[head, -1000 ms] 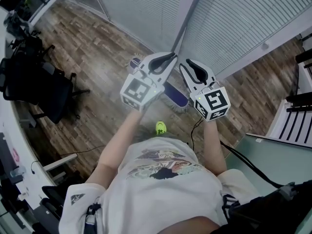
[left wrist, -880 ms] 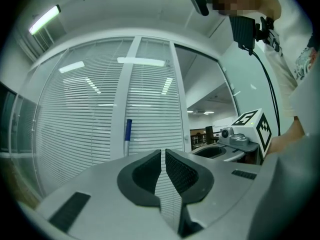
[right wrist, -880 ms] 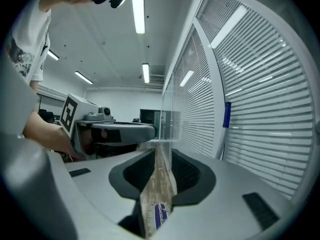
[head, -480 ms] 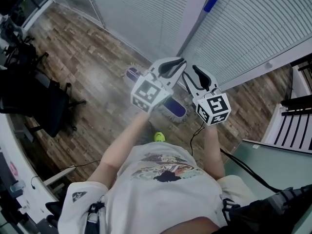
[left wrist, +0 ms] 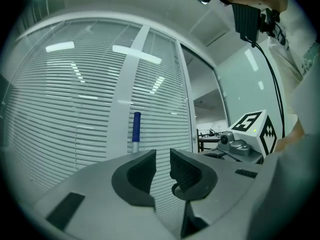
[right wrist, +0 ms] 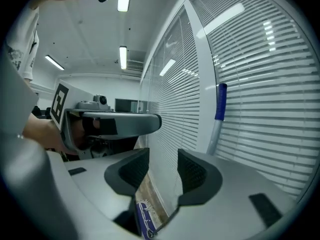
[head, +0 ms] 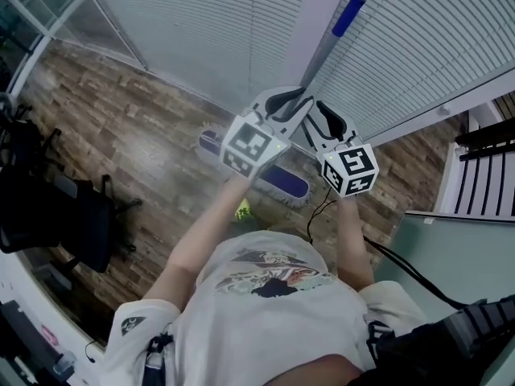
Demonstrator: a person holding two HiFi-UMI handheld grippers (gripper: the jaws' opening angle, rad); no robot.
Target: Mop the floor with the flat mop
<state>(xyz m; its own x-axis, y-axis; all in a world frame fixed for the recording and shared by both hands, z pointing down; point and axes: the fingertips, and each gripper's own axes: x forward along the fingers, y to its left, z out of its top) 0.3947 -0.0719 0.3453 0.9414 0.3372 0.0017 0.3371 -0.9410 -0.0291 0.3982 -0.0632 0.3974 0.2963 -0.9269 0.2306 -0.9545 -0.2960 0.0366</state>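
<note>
flat mop with a silver pole, blue grip and blue white-fringed head [head: 283,182] is left free of both tools: its head lies on the brown wood-plank floor [head: 121,127] at the foot of the white slatted blinds [head: 209,30], and its pole is leaned up at the far white pillar [head: 318,6]. the left gripper [left wrist: 162,156] is held narrowly parted, the right gripper [right wrist: 163,159] wider. both pairs of jaws have just been opening, and nothing is held between them.
</note>
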